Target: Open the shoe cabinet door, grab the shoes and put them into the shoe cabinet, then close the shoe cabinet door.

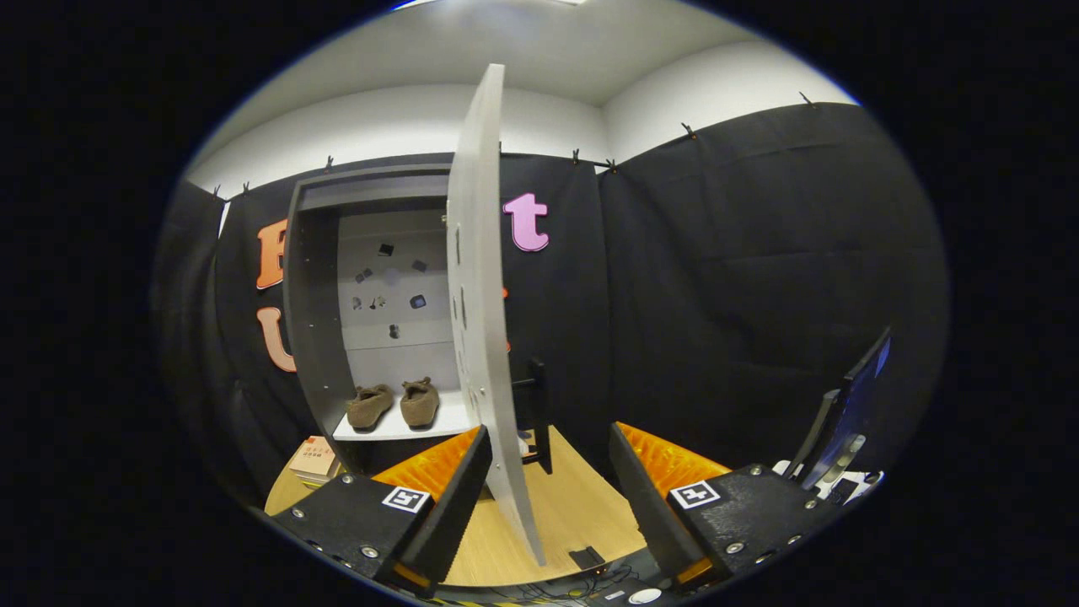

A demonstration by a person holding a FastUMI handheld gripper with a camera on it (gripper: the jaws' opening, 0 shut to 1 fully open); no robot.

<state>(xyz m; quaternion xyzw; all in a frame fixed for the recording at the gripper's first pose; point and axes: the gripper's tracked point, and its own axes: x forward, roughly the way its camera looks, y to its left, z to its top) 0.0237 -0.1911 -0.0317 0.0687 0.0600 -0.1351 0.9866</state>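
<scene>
The grey shoe cabinet (316,337) stands open against the booth's wall. A pair of brown shoes (394,403) sits side by side on its white shelf (396,428). The cabinet door (480,320) is swung out towards me and shows nearly edge-on, with its black handle (538,389) on the right face. My gripper (550,432) is open. The door's lower part stands between the fingers, close against the left finger (459,480) and well apart from the right finger (641,489). Nothing is held.
A wooden table top (582,514) lies below the gripper, with cables at its near edge. A dark monitor (851,405) stands to the right. A small cardboard box (312,459) sits left of the cabinet's base.
</scene>
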